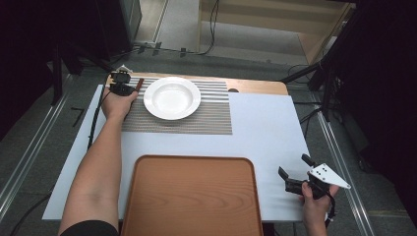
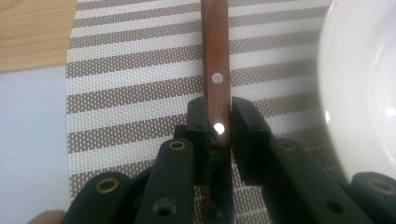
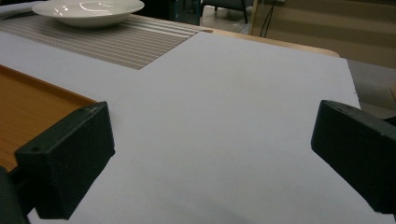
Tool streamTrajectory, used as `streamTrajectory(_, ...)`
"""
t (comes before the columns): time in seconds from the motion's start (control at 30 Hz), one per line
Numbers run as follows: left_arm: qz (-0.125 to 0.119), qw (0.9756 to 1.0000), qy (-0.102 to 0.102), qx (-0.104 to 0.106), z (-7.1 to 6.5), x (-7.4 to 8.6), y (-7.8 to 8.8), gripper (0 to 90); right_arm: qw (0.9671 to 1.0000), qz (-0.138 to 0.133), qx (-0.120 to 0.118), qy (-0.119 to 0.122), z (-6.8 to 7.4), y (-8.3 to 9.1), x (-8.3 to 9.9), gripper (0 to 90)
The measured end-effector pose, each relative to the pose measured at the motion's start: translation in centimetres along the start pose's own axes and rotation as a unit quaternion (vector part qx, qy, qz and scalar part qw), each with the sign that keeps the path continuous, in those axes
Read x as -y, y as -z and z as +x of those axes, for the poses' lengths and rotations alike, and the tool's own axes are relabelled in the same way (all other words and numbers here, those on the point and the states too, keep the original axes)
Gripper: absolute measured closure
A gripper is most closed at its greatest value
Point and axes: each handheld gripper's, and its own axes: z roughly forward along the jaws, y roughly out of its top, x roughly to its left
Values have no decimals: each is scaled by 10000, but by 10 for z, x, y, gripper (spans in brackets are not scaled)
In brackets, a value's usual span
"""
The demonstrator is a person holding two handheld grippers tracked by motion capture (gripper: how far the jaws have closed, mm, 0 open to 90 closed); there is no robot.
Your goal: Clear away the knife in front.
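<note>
One wooden handle [image 2: 216,70] clamped in left tool [image 2: 215,122]; right tool [image 3: 210,154] spread, empty; one plate [image 1: 171,98], one tray [image 1: 192,196].

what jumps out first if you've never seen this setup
The white plate on the striped placemat at the far side of the table draws the eye first. Just left of it, the left gripper is clamped on a wooden handle with rivets. A big wooden tray sits at the near edge, the right gripper open beside it.
</note>
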Motion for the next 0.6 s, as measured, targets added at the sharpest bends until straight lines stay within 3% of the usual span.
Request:
streamTrajectory(0.37,-188,9996,-144,164,1,3,25,765,10000,26,4,8,1,0,0,0)
streamTrajectory(0.47,-288,9990,-40,344,1,4,35,765,10000,15,10,12,1,0,0,0)
streamTrajectory(0.6,-354,9986,-65,386,-2,7,47,765,10000,11,15,15,1,0,0,0)
